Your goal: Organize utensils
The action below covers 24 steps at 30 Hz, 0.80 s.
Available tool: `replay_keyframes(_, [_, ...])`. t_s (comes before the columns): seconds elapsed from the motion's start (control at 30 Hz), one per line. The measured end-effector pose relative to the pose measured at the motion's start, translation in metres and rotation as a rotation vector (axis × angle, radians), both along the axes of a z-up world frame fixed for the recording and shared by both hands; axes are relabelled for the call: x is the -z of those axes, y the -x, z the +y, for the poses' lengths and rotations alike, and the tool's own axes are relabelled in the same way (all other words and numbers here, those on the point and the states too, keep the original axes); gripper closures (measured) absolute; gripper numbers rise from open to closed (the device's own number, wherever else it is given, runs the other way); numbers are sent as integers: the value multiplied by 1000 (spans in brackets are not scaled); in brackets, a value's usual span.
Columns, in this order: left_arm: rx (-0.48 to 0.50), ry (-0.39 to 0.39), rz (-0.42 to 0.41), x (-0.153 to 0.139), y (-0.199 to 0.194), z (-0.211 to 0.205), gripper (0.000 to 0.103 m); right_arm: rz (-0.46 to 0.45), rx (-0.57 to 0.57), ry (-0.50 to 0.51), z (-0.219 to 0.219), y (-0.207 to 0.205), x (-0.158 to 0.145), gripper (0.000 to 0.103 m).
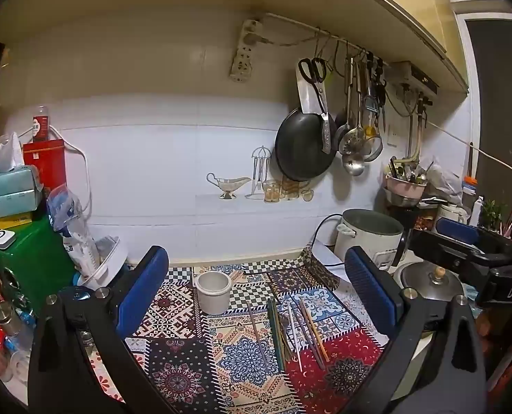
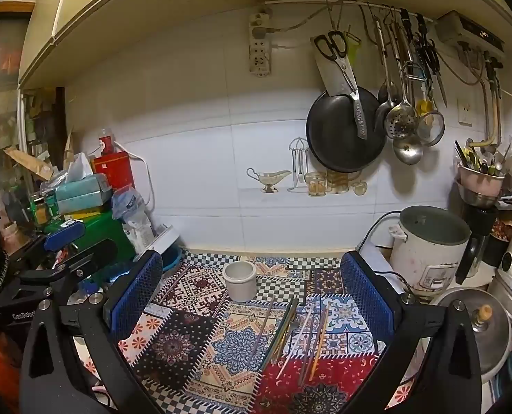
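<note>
Several chopsticks (image 1: pixel 283 331) lie loose on the patterned cloth (image 1: pixel 187 362), pointing roughly toward the back wall. Behind them to the left stands a small white ceramic cup (image 1: pixel 213 291), upright and with nothing visible inside. My left gripper (image 1: pixel 256 286) hovers above the cloth, its blue pads spread wide with nothing between them. The right wrist view shows the same chopsticks (image 2: pixel 297 334) and cup (image 2: pixel 239 281). My right gripper (image 2: pixel 252 289) is also open and holds nothing. Each gripper shows at the edge of the other's view.
A white rice cooker (image 2: pixel 428 245) and a pot lid (image 2: pixel 476 324) stand at the right. A green box (image 1: pixel 28 252) with tissue packs and bags crowds the left. A black pan (image 1: pixel 302 145), scissors and ladles hang on the wall. A pink utensil holder (image 2: pixel 480 176) sits at the far right.
</note>
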<state>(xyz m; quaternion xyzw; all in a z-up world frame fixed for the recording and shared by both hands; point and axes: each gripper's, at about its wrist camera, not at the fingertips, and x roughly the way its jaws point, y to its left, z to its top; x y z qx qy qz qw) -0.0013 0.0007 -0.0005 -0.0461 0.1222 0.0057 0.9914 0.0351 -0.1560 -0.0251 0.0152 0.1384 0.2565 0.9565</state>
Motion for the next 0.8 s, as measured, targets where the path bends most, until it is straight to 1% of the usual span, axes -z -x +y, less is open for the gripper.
replay_keyframes(0.27, [-4,3,5,-1,9,4,0,-3,-7,-5,0,1,-1,0])
replay_keyframes(0.3, [-2,-3,0,2,1,3,0,-2,-8,-5,1,1,-1,0])
replay_keyframes(0.8, [-11,-1,0,3,-5,7,0,3,-12,-7,1,-1,-1,0])
